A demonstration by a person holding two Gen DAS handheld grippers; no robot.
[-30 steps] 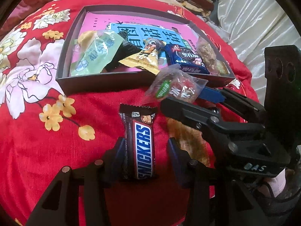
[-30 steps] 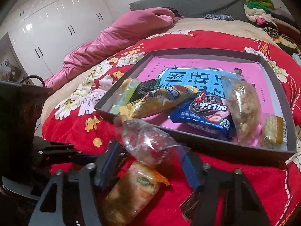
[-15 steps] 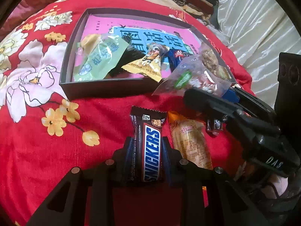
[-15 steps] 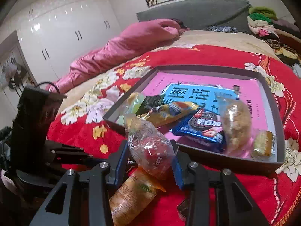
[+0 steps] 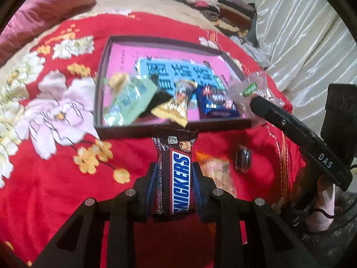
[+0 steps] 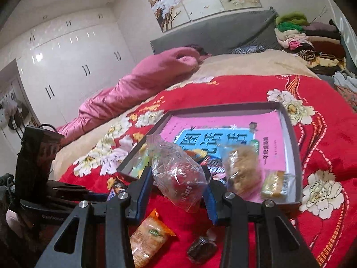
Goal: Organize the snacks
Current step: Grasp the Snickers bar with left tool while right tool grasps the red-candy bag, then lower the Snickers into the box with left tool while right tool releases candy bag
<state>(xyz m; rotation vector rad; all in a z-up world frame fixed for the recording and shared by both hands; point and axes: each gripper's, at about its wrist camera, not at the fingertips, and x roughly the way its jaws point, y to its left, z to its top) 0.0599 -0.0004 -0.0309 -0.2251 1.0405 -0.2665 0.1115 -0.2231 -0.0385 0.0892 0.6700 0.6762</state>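
Observation:
My left gripper [image 5: 173, 169] is shut on a brown Snickers bar [image 5: 176, 174], held lengthwise above the red bedspread, just short of the near wall of a dark shallow box [image 5: 169, 128]. My right gripper [image 6: 178, 176] is shut on a clear bag with a red snack [image 6: 178, 174], lifted near the box's [image 6: 297, 163] front left corner. In the left wrist view the right gripper [image 5: 258, 102] reaches in from the right with that clear bag [image 5: 254, 89]. Several packets lie in the box on a pink and blue sheet.
An orange cracker packet [image 6: 149, 236] and a small dark wrapped sweet [image 6: 202, 249] lie on the red flowered bedspread [image 5: 44, 178] before the box. A pink quilt [image 6: 133, 84], folded clothes [image 6: 312, 42] and a white wardrobe [image 6: 67, 62] stand beyond.
Both grippers closed on their snacks and lifted them off the bedspread. The Snickers bar and the clear bag have come up and nearer the box.

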